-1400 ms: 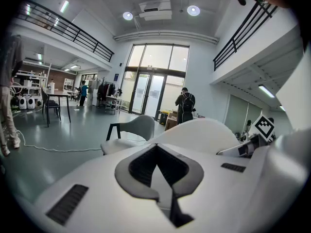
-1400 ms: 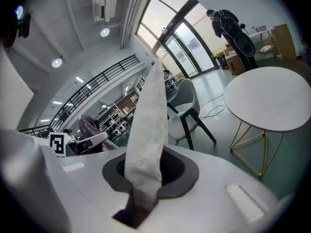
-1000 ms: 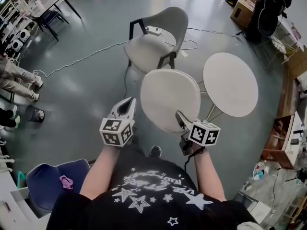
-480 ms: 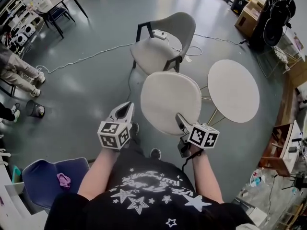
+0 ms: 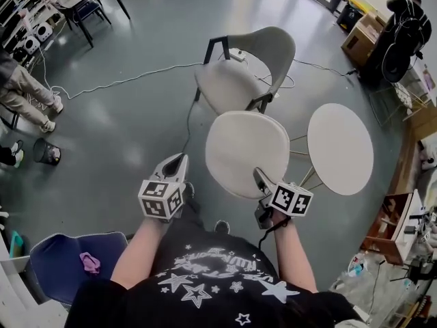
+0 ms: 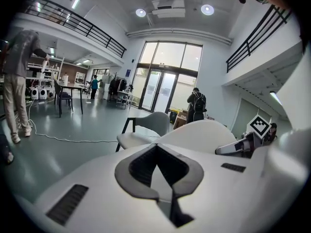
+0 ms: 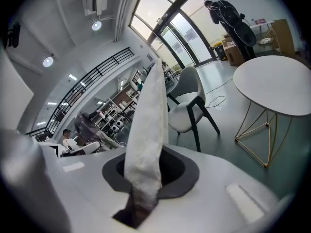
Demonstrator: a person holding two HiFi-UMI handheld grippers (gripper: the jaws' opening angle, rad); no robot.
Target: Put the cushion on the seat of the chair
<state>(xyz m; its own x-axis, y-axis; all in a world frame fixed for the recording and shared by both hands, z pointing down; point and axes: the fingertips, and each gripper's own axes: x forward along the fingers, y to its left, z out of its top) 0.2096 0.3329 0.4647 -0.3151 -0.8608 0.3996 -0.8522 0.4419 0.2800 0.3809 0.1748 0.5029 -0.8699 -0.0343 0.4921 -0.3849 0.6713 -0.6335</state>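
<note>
Round white cushion (image 5: 247, 152) in mid-air, pinched at near edge by right tongs (image 5: 258, 176), just short of grey chair (image 5: 235, 80). Left tongs (image 5: 179, 159) pressed together on nothing, beside cushion's left edge, apart from it. Round white bench (image 5: 340, 149) at right.

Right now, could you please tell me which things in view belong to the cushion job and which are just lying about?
Job: cushion, its edge clamped by the jaws of the right gripper; grey chair.
Lying about: round table, blue chair, floor cable, cardboard box.
</note>
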